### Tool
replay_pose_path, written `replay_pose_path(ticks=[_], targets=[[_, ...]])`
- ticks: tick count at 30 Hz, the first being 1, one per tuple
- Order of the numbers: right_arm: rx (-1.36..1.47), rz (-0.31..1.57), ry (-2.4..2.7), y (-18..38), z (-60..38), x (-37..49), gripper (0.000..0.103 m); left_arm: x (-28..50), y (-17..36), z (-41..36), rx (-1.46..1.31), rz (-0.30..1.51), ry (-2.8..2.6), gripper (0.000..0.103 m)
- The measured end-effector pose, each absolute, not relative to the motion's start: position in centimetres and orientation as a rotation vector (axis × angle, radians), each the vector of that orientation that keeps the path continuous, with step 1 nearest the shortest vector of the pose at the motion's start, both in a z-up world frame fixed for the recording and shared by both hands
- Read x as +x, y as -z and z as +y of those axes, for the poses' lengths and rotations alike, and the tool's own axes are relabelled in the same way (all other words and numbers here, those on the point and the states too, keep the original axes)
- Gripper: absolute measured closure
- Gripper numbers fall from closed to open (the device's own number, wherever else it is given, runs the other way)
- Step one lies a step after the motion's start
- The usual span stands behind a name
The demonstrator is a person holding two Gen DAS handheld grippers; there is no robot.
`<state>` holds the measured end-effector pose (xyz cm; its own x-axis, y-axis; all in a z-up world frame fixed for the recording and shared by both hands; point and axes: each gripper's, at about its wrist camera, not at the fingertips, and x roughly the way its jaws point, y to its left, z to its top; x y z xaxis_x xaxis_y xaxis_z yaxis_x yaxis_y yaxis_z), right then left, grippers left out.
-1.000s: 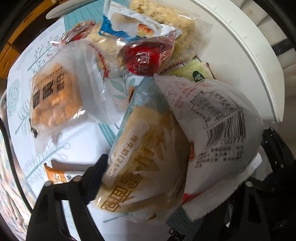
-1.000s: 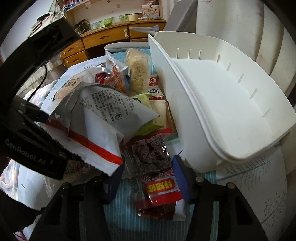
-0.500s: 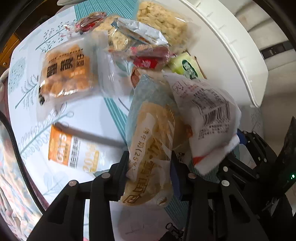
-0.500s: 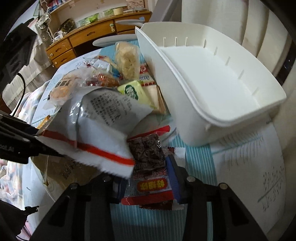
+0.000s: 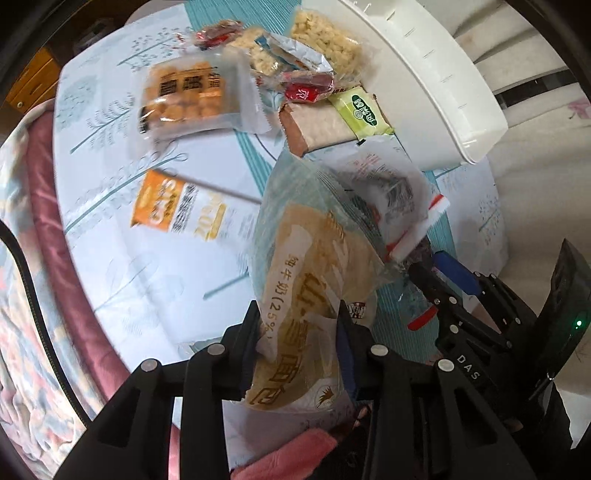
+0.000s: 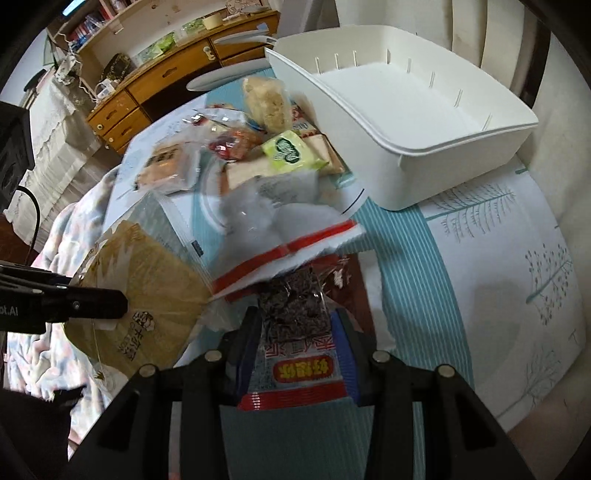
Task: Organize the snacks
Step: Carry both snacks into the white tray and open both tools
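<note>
We are in a lived-in room of a home, most likely a bedroom or study. Behind the table stands a wooden desk [image 6: 147, 88] with drawers and round knobs, its top crowded with small household clutter, and a shelf of books [image 6: 88, 27] hangs above it. The table carries a printed tablecloth [image 6: 498, 258] with pale trees and teal stripes. Beside it we see a flowered blanket [image 6: 62, 240], soft and rumpled, and light curtains [image 6: 469, 33] hang at the back.
</note>
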<state>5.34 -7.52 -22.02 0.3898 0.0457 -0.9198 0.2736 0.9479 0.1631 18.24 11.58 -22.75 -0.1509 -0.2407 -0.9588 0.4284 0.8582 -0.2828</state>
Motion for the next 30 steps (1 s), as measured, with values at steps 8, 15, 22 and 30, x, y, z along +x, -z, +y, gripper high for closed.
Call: replay_pose_path(ticks=[8, 15, 22, 30], targets=[[0.323, 1.122, 0.056, 18.0, -7.2, 4.0, 0.063, 16.8, 16.6, 13.8, 0.056, 1.533, 0.568, 0.068], [0.343, 1.093, -0.009, 14.5, -9.5, 4.3, 0.063, 15.1, 12.6, 10.9, -0.1, 1.406, 0.564, 0.068], [0.303, 1.014, -0.097, 10.9, -12.9, 5.5, 0.063, 14.2, 10.7, 8.0, -0.229, 1.289, 0.563, 0.068], [0.26, 0.964, -0.154, 8.4, -17.6, 7.0, 0.063, 14.3, 9.6, 2.9, -0.274, 1.214, 0.488, 0.068]])
